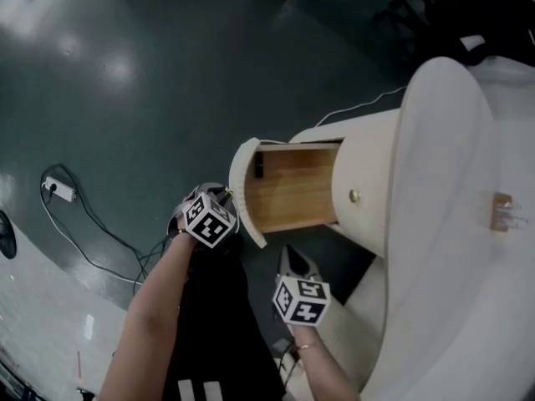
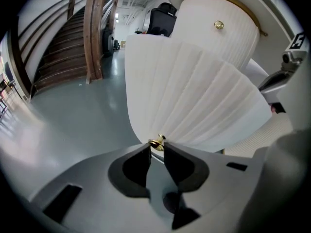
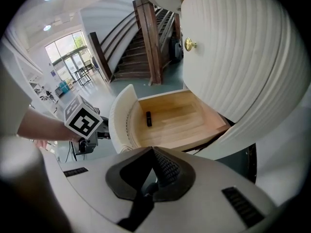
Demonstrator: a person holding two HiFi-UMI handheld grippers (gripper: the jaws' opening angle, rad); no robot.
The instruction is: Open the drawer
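The white ribbed cabinet has one drawer pulled out, and its wooden inside holds a small black object. My left gripper is at the curved drawer front, shut on its brass knob, which sits between the two fingertips. My right gripper hangs just below the open drawer. Its jaws are shut with nothing in them. A second brass knob sits on the closed drawer above.
A power strip with cables lies on the dark floor at the left. Dark bags or a chair stand behind the cabinet. A wooden staircase rises beyond. A small clear item lies on the cabinet's white top.
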